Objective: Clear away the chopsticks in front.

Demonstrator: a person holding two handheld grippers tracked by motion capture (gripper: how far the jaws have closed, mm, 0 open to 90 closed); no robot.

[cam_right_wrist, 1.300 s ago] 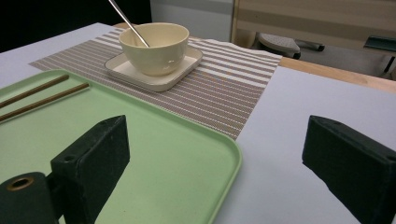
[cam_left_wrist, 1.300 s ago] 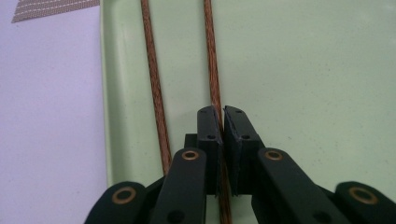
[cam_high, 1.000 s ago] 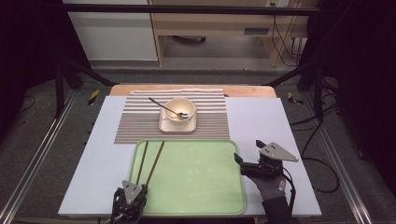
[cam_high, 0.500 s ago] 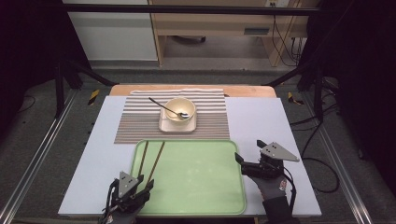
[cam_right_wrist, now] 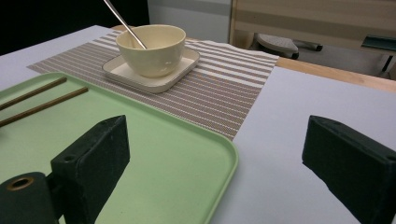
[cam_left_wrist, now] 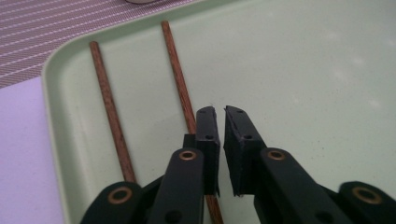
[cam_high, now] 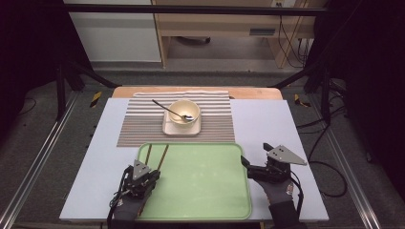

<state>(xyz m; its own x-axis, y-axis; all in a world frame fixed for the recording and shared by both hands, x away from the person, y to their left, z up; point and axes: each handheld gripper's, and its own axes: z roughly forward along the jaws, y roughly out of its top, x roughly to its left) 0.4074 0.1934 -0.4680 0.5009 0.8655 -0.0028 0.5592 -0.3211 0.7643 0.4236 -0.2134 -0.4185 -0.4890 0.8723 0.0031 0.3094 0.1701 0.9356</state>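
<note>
so the 2 chopsticks already lie on the green tray, left gripper just snapped nearly closed holding nothing, right gripper wide open and empty, bowl untouched.

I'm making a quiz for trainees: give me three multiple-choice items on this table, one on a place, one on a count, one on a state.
1. Where do the chopsticks lie?
A. in the bowl
B. on the green tray
C. on the bare table

2. How many chopsticks are there?
A. one
B. two
C. four

3. How does the right claw stand?
A. open, holding nothing
B. shut on a spoon
C. shut on the tray's rim

Answers: B, both sticks rest at the tray's left end; B, two brown sticks side by side; A, its jaws stand wide apart, with nothing between them.
</note>
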